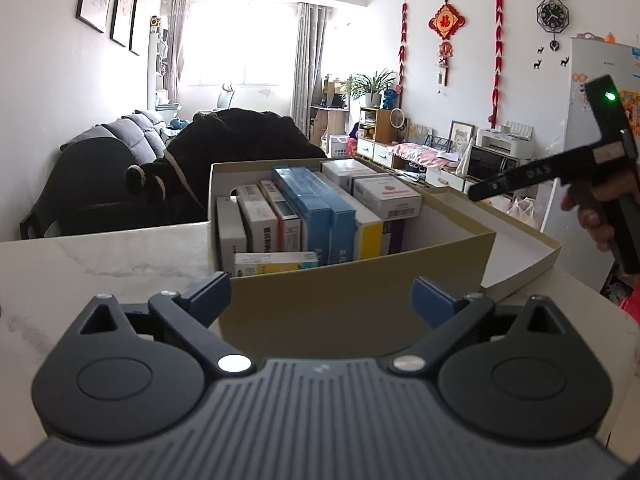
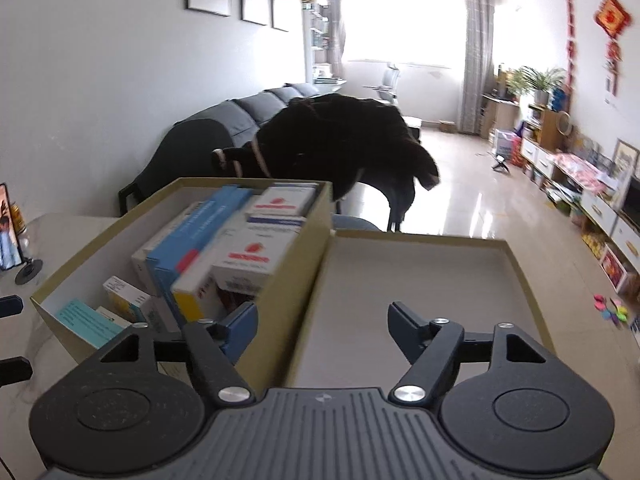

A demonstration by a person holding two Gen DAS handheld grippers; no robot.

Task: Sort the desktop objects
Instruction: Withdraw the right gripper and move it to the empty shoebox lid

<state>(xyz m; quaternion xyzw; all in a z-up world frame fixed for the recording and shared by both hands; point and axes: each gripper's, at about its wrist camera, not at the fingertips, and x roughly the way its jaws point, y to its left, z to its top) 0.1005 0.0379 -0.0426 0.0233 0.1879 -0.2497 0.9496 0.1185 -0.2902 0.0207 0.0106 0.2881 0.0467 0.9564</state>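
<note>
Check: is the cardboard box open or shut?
Open. The cardboard box has its lid flipped back beside it, and small packages show inside.

One open olive-brown cardboard box (image 1: 360, 292) is sitting at the centre of the left wrist frame, with one matching shallow lid (image 1: 524, 256) lying to its right. About ten small cartons are showing inside it, among them two tall blue ones (image 1: 320, 212) and two white ones with a red mark (image 2: 260, 248). Three framed pictures (image 1: 114, 4) are hanging at the upper left, and one black antlered wall clock (image 1: 552, 16) is hanging at the upper right.
</note>
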